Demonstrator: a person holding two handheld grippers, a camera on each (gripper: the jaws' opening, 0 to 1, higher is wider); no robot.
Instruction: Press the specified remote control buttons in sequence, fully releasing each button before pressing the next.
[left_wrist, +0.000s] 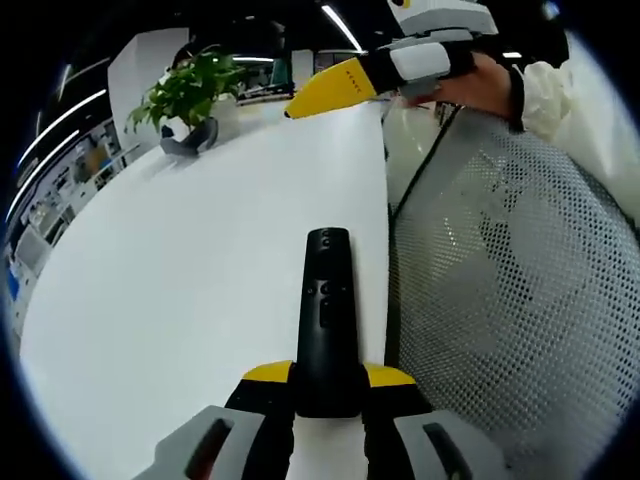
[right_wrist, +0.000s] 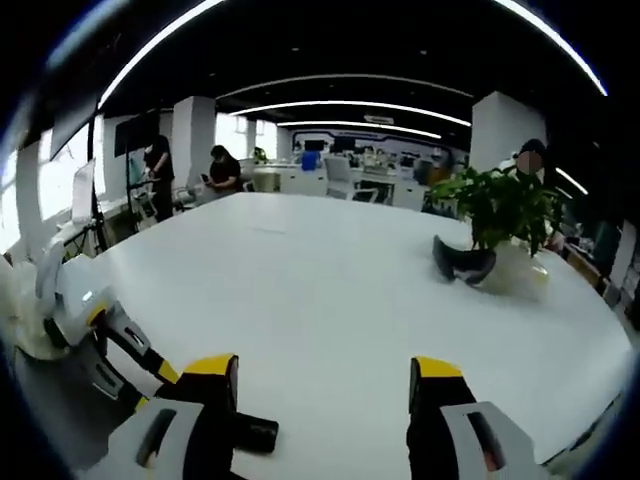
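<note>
Left gripper view, and the left gripper (left_wrist: 328, 390) is right down at 6 o'clock with its yellow-tipped jaws clamped on the near end of the black remote (left_wrist: 327, 315), which runs straight up toward 12 with its buttons facing the camera, over the white table (left_wrist: 200, 260). Off at 3 o'clock, a white mesh chair back (left_wrist: 510, 300) sits against the table edge. Up at 1 o'clock the right gripper (left_wrist: 318, 95) pokes its yellow tip out over the table, a hand (left_wrist: 480, 85) wrapped round its handle. Far at 11 o'clock, a potted plant (left_wrist: 190, 95). Right gripper view now: its jaws rise at 6 o'clock, spread wide, nothing between them. At 7 o'clock the remote's end peeks out beside the left jaw, the left gripper just beyond at 8. Across the table at 2 o'clock, the plant; people stand at 10 o'clock.
</note>
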